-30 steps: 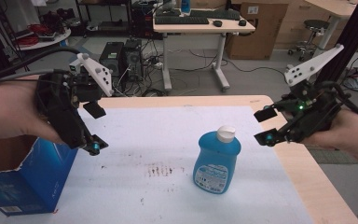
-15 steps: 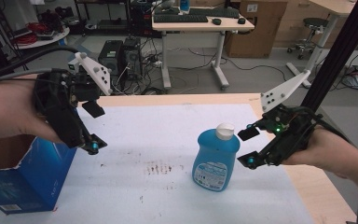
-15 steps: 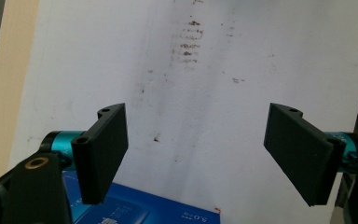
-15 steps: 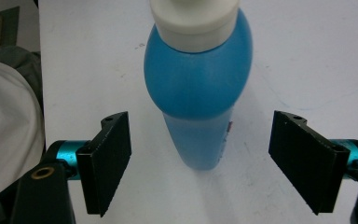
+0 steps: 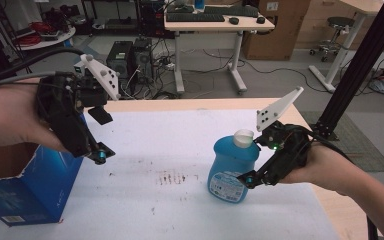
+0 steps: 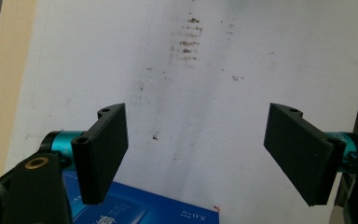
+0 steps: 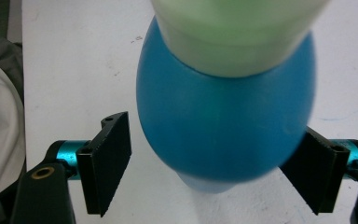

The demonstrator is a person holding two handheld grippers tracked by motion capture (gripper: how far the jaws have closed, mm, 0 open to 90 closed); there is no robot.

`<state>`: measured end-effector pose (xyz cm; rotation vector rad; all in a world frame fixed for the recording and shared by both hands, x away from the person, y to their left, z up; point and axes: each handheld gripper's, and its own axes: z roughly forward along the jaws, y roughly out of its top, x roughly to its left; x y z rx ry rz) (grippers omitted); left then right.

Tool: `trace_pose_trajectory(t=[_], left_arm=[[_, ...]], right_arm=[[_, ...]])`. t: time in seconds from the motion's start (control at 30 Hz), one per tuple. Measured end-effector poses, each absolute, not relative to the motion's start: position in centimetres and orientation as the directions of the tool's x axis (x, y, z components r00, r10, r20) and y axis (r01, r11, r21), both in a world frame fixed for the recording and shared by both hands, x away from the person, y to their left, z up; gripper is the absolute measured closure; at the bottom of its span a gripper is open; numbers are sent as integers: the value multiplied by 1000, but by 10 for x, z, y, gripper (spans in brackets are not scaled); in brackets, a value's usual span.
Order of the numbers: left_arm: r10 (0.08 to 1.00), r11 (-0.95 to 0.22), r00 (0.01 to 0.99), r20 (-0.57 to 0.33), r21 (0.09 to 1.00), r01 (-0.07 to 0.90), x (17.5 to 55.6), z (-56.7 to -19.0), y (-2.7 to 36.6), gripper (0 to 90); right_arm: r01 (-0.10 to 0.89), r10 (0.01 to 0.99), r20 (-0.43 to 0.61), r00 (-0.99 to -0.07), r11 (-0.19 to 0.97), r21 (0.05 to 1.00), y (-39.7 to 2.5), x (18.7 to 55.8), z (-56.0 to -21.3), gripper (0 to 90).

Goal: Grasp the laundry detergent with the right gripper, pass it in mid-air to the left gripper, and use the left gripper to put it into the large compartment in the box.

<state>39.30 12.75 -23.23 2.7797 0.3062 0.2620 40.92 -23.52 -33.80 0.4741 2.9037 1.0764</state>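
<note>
The bottle [image 5: 232, 167] has a translucent blue body, a white cap and a white-and-blue printed label on its front; in the right gripper view its body [image 7: 223, 121] reads as saturated blue beneath a pale greenish-white cap. Both the left gripper [image 5: 101, 136] and the right gripper [image 5: 260, 162] are black with teal metallic collars behind the jaws, a brass-coloured ring on the frame and a light grey plate dotted with small dark holes. The table covering [image 5: 170, 150] is white with brown speckled stains near its centre, the table edge [image 5: 190, 104] is light wood, and the box [image 5: 25, 187] is dark blue with white print.
</note>
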Motion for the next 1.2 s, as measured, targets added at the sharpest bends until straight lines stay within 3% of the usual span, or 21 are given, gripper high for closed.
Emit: trace_pose_trajectory(t=[0.8,0.9,1.2], left_arm=[[235,-925,961,144,336,176,392,-232,128,219],[242,-923,960,143,340,181,392,-233,128,219],[238,-923,961,143,340,178,393,-234,128,219]], right_arm=[[277,320,50,-946,722,634,-224,412,-345,211],[276,316,52,-947,720,636,-224,412,-344,259],[273,308,59,-949,718,640,-224,412,-346,260]])
